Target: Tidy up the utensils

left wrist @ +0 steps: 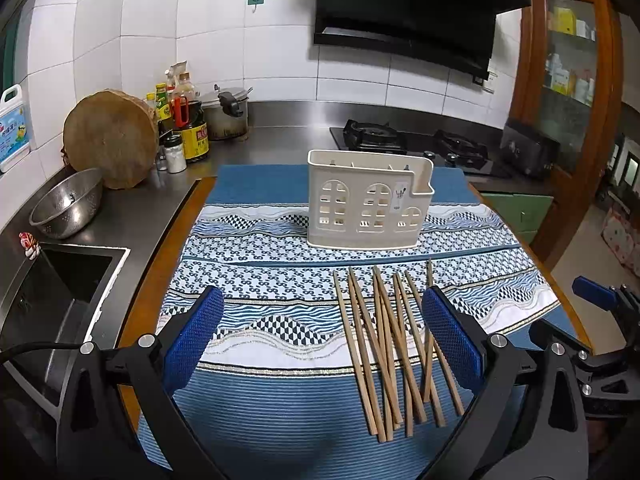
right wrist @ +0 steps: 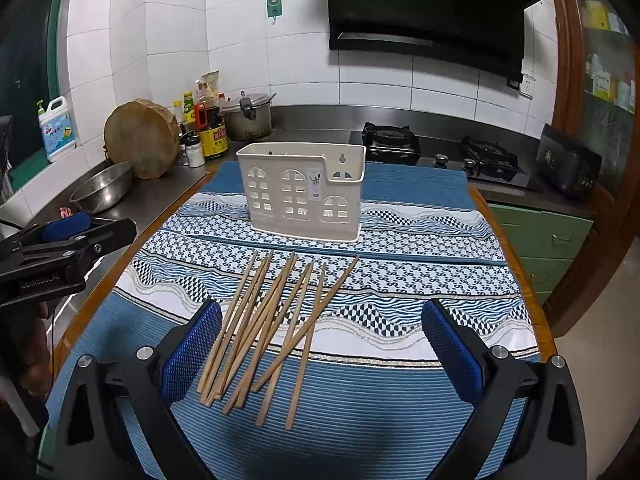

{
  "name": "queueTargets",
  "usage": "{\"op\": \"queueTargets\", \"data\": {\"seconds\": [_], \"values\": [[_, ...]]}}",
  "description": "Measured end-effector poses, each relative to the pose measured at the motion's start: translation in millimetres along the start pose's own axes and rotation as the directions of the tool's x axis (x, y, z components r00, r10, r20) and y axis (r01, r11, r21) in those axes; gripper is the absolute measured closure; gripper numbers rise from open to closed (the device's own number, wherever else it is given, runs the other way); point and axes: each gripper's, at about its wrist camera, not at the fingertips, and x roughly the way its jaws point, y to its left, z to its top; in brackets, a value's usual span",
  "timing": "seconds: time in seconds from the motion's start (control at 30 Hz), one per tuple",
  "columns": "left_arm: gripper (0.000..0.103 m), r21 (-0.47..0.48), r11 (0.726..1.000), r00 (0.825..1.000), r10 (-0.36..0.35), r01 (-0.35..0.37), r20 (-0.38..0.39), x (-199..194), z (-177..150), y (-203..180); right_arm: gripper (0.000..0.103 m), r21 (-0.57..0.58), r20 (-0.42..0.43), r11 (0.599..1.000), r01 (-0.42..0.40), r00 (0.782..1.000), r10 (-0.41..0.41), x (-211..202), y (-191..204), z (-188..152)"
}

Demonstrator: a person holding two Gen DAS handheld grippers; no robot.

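We've got both grippers hovering over the near edge of the table, nothing in either one. The left gripper (left wrist: 322,340) has its blue pads spread wide, and the right gripper (right wrist: 320,344) is spread just as wide. The chopsticks (right wrist: 272,328) lie in a loose, crisscrossed pile on the blue patterned cloth (right wrist: 400,248), toward the near edge, roughly fanned out and overlapping each other. Behind them, toward the far edge of the cloth, the white utensil holder (right wrist: 304,192) stands upright with its little arched window cutouts facing us; nothing sits between it and the pile.

Off the table's left side there's a steel counter with a metal colander (left wrist: 66,208), a round wooden chopping block (left wrist: 112,136) leaning on the tiled wall, sauce bottles (left wrist: 188,120) and a pot (left wrist: 228,114). The sink (left wrist: 48,292) is closer in. A gas stove (right wrist: 440,148) and black range hood (right wrist: 424,12) sit behind.
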Motion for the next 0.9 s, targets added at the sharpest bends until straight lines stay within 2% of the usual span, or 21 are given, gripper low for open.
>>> {"op": "queueTargets", "data": {"seconds": [0.57,0.9], "values": [[0.005,-0.012,0.999,0.999,0.041,-0.041,-0.028,9.8,-9.7,11.9,0.008,-0.005,-0.051,1.000,-0.007,0.999,0.007,15.1,5.2,-16.7],[0.005,-0.005,0.998,0.996,0.062,-0.062,-0.059,18.2,-20.8,22.4,0.036,0.025,-0.135,0.999,-0.040,0.990,0.043,46.8,15.3,-36.2]]}}
